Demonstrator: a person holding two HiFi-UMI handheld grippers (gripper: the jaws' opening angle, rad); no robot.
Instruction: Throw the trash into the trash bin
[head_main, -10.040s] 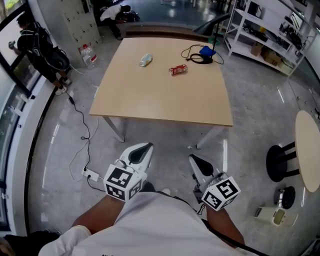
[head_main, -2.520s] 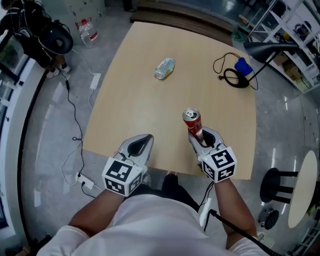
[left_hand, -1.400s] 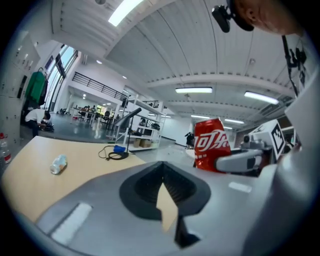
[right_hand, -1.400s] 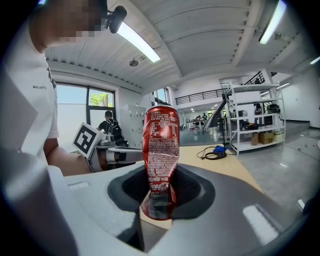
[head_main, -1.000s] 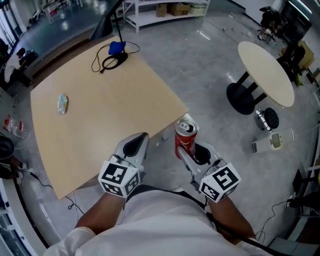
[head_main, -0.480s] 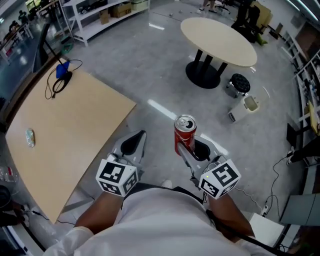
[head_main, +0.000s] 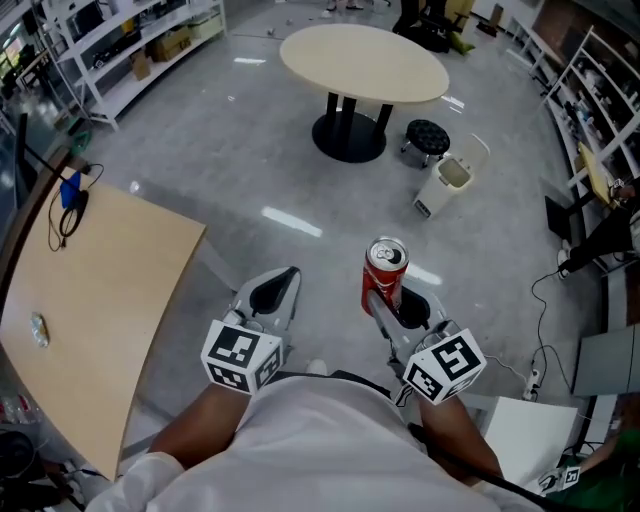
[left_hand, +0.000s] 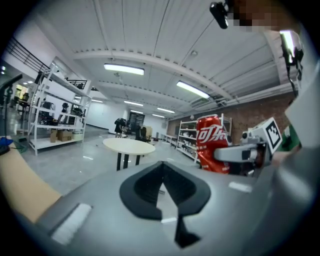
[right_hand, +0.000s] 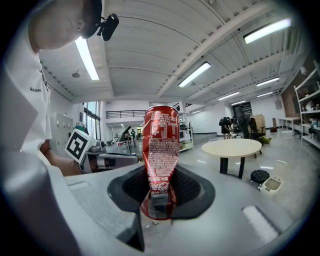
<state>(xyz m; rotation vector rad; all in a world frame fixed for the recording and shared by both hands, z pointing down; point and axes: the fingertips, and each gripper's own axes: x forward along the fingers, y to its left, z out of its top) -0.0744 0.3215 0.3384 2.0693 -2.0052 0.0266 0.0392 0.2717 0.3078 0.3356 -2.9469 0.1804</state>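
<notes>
One red can (head_main: 385, 272) clamped low on its body in right gripper (head_main: 386, 302), jaws part-way closed and pressing the crumpled waist, top end up. Left gripper (head_main: 277, 290) closed tip to tip, nothing in it. Can held over bare floor (head_main: 250, 150), well apart from white trash bin (head_main: 437, 196) beside round table (head_main: 365, 60). Probably empty and light, thin wall dented (soft, gives under squeeze), slick metal. Best taken low across the dent, as here; no harder squeeze needed.
</notes>
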